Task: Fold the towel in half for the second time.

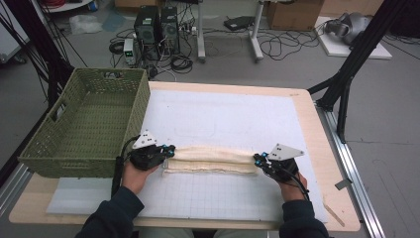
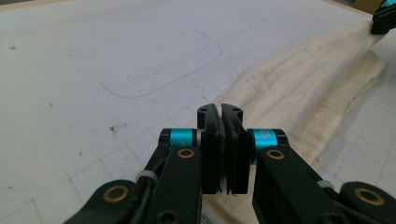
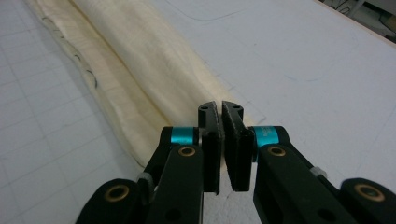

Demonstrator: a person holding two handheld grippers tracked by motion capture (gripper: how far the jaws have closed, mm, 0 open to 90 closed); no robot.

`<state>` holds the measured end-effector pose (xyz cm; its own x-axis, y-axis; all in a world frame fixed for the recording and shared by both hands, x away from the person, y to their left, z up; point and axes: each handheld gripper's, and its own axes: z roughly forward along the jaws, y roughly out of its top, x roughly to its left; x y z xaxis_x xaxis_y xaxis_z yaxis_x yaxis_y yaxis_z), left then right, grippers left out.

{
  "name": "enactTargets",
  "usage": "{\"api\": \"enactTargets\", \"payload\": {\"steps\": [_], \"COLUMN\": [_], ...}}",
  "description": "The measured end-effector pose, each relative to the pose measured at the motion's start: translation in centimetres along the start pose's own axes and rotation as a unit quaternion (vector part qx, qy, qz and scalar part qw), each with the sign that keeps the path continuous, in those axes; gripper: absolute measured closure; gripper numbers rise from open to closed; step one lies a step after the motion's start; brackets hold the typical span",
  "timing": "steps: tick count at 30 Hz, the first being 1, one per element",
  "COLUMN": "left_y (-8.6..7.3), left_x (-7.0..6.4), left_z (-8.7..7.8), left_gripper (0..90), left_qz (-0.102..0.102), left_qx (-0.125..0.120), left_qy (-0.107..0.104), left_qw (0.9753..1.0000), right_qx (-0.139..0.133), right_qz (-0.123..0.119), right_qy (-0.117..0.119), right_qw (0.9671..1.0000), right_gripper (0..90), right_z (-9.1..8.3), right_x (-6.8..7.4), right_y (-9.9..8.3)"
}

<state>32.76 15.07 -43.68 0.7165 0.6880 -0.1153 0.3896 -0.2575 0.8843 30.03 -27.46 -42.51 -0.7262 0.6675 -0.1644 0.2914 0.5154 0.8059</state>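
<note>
From the high view, the folded cream cloth [image 1: 210, 160] lies stretched on the white mat [image 1: 223, 119] of the desk, between the left tool [image 1: 167, 150] and the right tool [image 1: 258, 159]. In the left gripper view, the left tool [image 2: 221, 112] is closed, pinching the cloth's [image 2: 299, 93] near end. In the right gripper view, the right tool [image 3: 220, 109] is also closed on the cloth's [image 3: 135, 70] edge.

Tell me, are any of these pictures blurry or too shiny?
High view: even light, no glare, slightly soft; the cloth reads clearly. Left gripper view: the left gripper is sharp, the cloth's far end goes soft. Right gripper view: the right gripper is crisp, the far mat hazier.
</note>
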Motion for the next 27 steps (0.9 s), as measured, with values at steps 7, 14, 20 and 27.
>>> {"api": "enactTargets", "payload": {"steps": [7,14,20,27], "left_y": [-0.7,-1.2,0.5,2.8], "left_x": [-0.5,-0.7,-0.7,-0.3], "left_z": [-0.2,-0.3,-1.4,-1.5], "left_gripper": [85.5,81.1,52.6,58.3], "left_qz": [0.007,0.007,-0.022,-0.024], "left_qx": [0.02,0.042,-0.001,-0.03], "left_qy": [-0.008,-0.004,0.003,-0.009], "left_qw": [0.9997,0.9991,0.9998,0.9992], "right_qx": [0.006,0.024,0.029,0.032], "right_qz": [0.005,0.007,0.007,0.007], "right_qy": [0.015,0.026,0.026,0.028], "right_qw": [0.9999,0.9994,0.9992,0.9991], "right_gripper": [86.3,86.2,86.1,85.9], "right_z": [-0.2,-0.1,-0.1,0.1], "right_x": [0.5,0.9,0.8,0.8], "right_y": [-0.5,-0.9,-1.0,-1.0]}}
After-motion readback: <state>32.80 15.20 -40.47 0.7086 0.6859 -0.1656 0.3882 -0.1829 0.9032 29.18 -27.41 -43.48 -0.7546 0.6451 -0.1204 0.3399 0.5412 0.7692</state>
